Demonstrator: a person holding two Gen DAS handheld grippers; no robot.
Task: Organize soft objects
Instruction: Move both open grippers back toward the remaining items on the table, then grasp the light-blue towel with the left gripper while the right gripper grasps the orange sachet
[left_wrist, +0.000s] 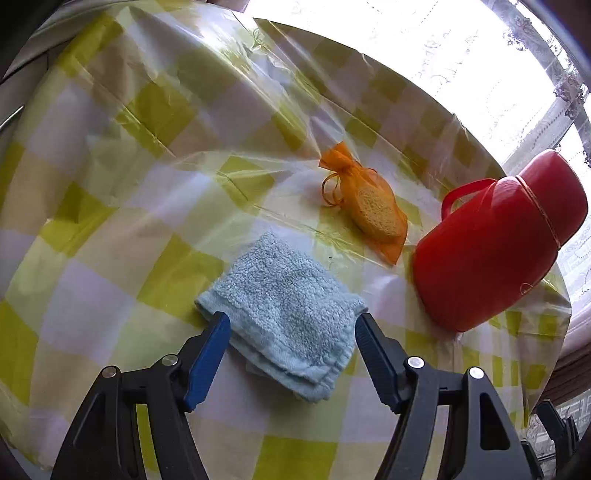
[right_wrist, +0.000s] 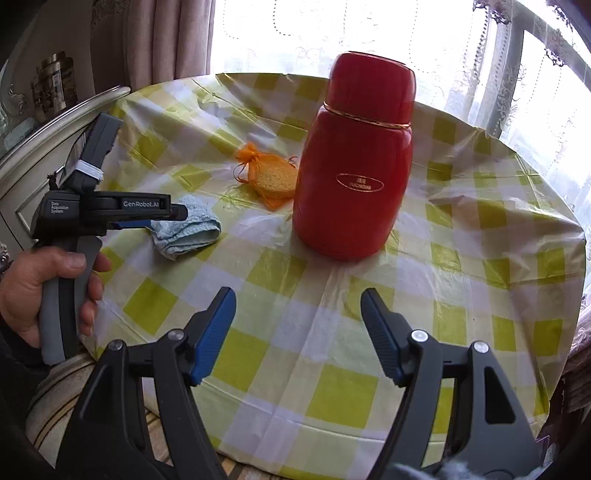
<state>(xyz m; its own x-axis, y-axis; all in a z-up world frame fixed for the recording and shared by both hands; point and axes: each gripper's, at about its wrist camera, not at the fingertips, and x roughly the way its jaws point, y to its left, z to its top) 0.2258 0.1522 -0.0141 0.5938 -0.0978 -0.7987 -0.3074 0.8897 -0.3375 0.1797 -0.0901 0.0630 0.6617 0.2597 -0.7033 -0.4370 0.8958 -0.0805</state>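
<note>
Desk surface: round desk under a yellow-and-white checked plastic cover, creased and glossy, window glare along the far edge
Left tool: left tool spread wide, nothing pinched; in its own view the blue pads sit either side of the towel's near edge, above it, contact not confirmed; from the right wrist view the same tool reaches in over the towel, held by a hand
Towel: light blue folded towel lies flat on the desk at the left of the group, layered edges facing the left tool
Sachet: orange mesh sachet with a yellow sponge inside lies just beyond the towel, apart from it, close beside the flask
Flask: red flask stands upright right of the sachet; hard item, judged not part of the soft set
Right tool: right tool spread wide and empty, over bare checked cover, well short of the flask
Step in hand: judged to be the left tool's pickup of the towel
Method advice: lower the pads astride the thick folded edge, take all layers in one pinch, avoid snagging the slippery cover; lift straight so the fold holds
Risk: a shallow bite may catch only the top layer and let the towel unfold
</note>
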